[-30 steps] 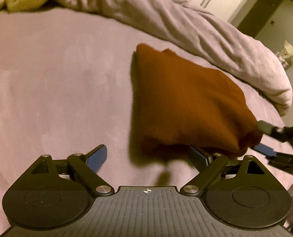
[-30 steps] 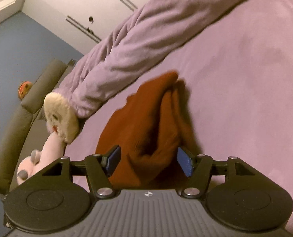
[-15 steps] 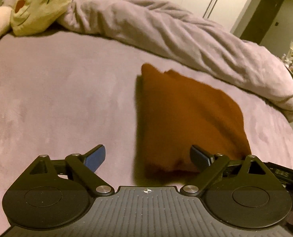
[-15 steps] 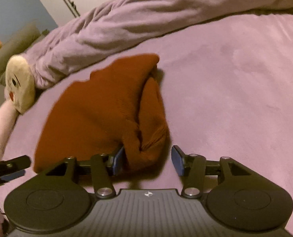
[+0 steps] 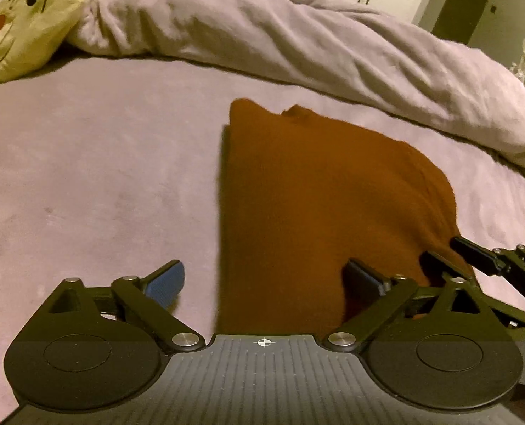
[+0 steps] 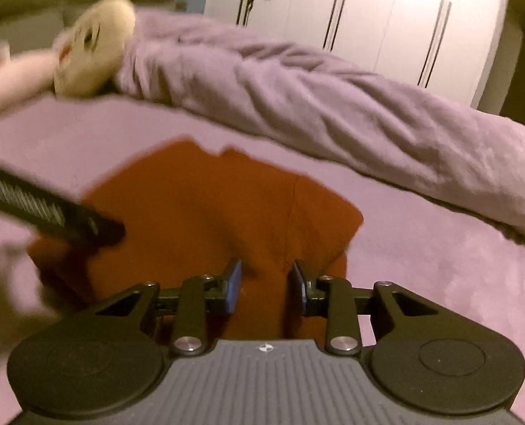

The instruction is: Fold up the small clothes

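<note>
A rust-brown knit garment [image 5: 315, 205] lies folded on the purple bed sheet [image 5: 85, 177]; it also shows in the right wrist view [image 6: 205, 219]. My left gripper [image 5: 266, 279] is open, its jaws wide apart over the garment's near left edge, holding nothing. My right gripper [image 6: 265, 281] has its jaws partly open around a raised fold at the garment's near right edge; the blue pads do not press the cloth. The right gripper's fingers [image 5: 475, 255] show at the right of the left wrist view. The left gripper's body [image 6: 50, 212] shows blurred at the left of the right wrist view.
A bunched lilac duvet [image 5: 298, 35] runs across the back of the bed. A cream plush toy with a face [image 5: 32, 10] lies at the back left. White wardrobe doors [image 6: 368, 17] stand behind the bed.
The garment has been laid down flatter on the sheet. My right gripper has swung round to face the duvet and its jaws have narrowed. My left gripper has stayed open.
</note>
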A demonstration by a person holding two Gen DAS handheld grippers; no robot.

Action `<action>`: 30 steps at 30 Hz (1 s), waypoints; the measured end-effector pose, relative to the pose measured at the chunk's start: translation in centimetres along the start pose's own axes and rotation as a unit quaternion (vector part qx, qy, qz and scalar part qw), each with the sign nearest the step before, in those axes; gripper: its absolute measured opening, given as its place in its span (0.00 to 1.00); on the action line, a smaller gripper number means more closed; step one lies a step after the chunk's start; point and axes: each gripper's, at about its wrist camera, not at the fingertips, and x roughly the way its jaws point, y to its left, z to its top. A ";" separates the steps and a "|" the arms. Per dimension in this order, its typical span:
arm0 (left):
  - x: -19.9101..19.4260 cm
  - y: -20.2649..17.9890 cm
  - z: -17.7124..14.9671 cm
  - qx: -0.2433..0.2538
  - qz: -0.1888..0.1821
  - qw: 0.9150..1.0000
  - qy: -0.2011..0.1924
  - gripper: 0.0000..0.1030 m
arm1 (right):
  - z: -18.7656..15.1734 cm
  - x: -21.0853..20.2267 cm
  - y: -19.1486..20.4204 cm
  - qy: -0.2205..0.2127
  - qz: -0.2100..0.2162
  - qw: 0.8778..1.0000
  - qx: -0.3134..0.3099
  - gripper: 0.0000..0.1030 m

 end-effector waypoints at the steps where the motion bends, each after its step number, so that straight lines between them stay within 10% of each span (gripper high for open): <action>1: 0.3 0.0 -0.1 0.004 0.001 1.000 0.001 0.99 | -0.5 0.2 0.0 -0.001 -0.005 1.000 -0.008 0.29; 30: -2.9 0.0 -2.8 0.018 0.044 0.998 0.041 1.00 | -1.6 -1.0 -0.7 0.104 0.013 0.992 0.064 0.50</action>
